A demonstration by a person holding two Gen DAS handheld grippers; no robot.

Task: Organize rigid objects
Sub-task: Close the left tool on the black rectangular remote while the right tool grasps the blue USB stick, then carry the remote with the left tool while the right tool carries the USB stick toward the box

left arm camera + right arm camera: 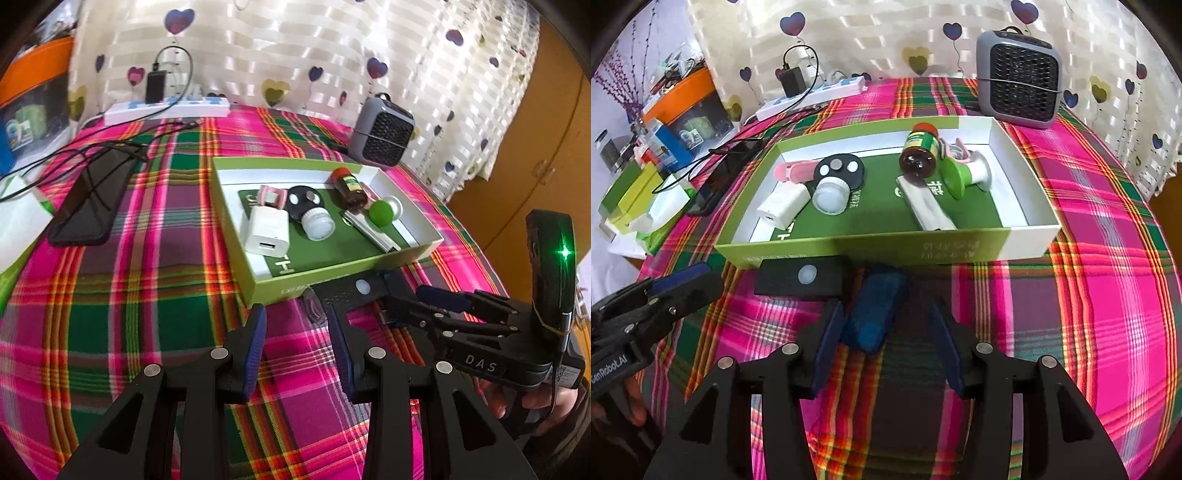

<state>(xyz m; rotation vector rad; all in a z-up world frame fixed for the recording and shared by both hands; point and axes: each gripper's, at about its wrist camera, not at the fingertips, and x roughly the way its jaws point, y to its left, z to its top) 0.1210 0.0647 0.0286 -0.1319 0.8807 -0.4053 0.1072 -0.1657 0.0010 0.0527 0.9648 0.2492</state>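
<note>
A green and white box [1030,240] lies on the plaid cloth and holds a white charger [781,206], a white round lamp [831,194], a black disc [842,168], a brown bottle [919,153], a green-topped piece [955,177] and a silver bar [925,208]. In front of the box lie a black sensor bar [801,278] and a blue block [873,317]. My right gripper [886,314] is open, with the blue block between its fingers. My left gripper [297,317] is open and empty over the cloth, near the box [332,267].
A grey fan heater [1019,75] stands behind the box. A black phone [88,199] with cables and a white power strip [166,107] lie at the left and back. Boxes and clutter [646,177] stand off the left edge.
</note>
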